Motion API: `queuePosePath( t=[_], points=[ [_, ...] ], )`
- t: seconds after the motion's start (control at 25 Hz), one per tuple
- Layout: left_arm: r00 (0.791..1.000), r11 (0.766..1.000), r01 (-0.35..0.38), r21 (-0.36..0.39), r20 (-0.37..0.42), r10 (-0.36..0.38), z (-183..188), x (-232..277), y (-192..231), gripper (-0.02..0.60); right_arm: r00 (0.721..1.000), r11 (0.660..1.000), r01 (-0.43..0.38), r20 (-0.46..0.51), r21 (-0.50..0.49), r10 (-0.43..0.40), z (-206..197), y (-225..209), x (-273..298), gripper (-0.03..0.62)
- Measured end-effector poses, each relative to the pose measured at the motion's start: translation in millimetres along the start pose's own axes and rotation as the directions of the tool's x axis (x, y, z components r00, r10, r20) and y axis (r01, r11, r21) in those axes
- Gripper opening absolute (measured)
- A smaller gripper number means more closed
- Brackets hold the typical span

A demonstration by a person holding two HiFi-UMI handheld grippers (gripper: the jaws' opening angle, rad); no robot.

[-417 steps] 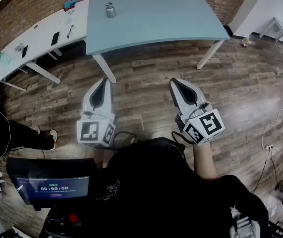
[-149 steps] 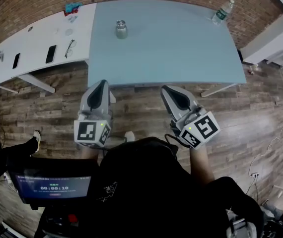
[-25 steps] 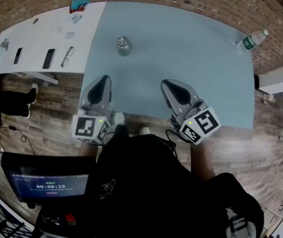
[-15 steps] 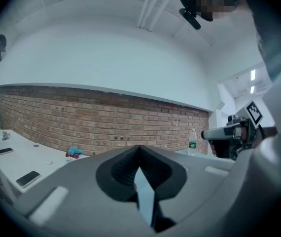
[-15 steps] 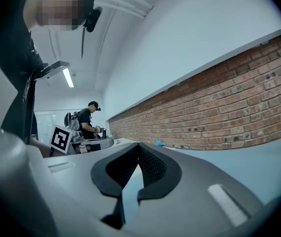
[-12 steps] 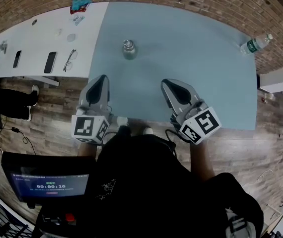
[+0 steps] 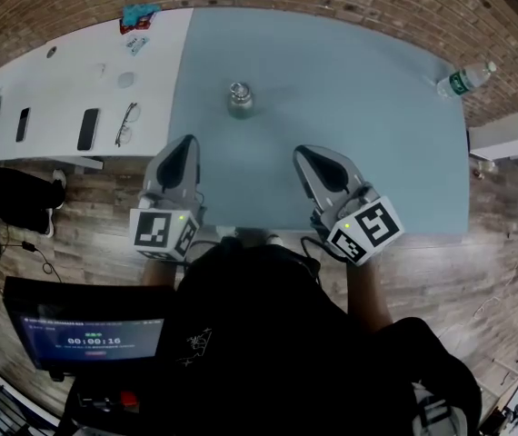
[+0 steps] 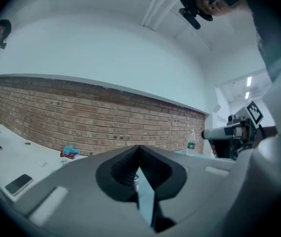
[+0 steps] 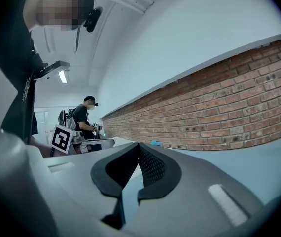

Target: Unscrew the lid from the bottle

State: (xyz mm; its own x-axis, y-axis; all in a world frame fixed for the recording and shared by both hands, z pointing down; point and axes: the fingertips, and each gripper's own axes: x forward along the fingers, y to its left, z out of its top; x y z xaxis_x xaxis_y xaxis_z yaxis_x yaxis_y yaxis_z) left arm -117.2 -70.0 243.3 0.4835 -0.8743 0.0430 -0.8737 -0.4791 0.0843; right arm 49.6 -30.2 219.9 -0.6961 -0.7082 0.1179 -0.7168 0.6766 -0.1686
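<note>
Left fingers (image 7: 183, 160) and right fingers (image 7: 319, 167) pressed together, empty, level over the counter's (image 7: 368, 125) near edge. Bottle (image 7: 239, 101) upright ahead between them, well apart, lid (image 7: 239, 88) on. Probably closed just for the approach.

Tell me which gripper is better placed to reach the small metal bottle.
Left. The left gripper points almost at the metal bottle; the right gripper sits farther to its side.

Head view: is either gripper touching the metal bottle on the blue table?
No, the metal bottle stands alone on the blue table, apart from the left gripper and right gripper.
</note>
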Motion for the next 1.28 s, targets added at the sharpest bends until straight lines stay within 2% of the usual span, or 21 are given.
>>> queuePosePath(
  t=[0.32, 0.64, 0.84, 1.0, 1.28],
  points=[
    [0.999, 0.999, 0.042, -0.007, 0.013, -0.042, 4, 13, 27, -0.002, 0.999, 0.999, 0.034, -0.004, -0.012, -0.034, 6, 3, 28, 0.003],
    [0.999, 0.999, 0.042, -0.030, 0.026, -0.041, 6, 14, 68, -0.002, 0.999, 0.998, 0.043, -0.017, -0.039, -0.043, 14, 16, 65, 0.003],
    [0.998, 0.993, 0.065, -0.097, 0.032, -0.062, -5, 23, 96, -0.002, 0.996, 0.997, 0.077, -0.046, -0.024, -0.078, 8, 19, 90, 0.003],
    [0.995, 0.991, 0.103, -0.083, 0.005, -0.103, -12, 25, 92, -0.002, 0.994, 0.996, 0.094, -0.062, -0.008, -0.094, 0, 24, 89, 0.003],
    [0.993, 0.989, 0.114, -0.099, -0.001, -0.114, -15, 22, 86, -0.002, 0.993, 0.996, 0.086, -0.084, -0.018, -0.087, 1, 28, 87, 0.003]
  ],
)
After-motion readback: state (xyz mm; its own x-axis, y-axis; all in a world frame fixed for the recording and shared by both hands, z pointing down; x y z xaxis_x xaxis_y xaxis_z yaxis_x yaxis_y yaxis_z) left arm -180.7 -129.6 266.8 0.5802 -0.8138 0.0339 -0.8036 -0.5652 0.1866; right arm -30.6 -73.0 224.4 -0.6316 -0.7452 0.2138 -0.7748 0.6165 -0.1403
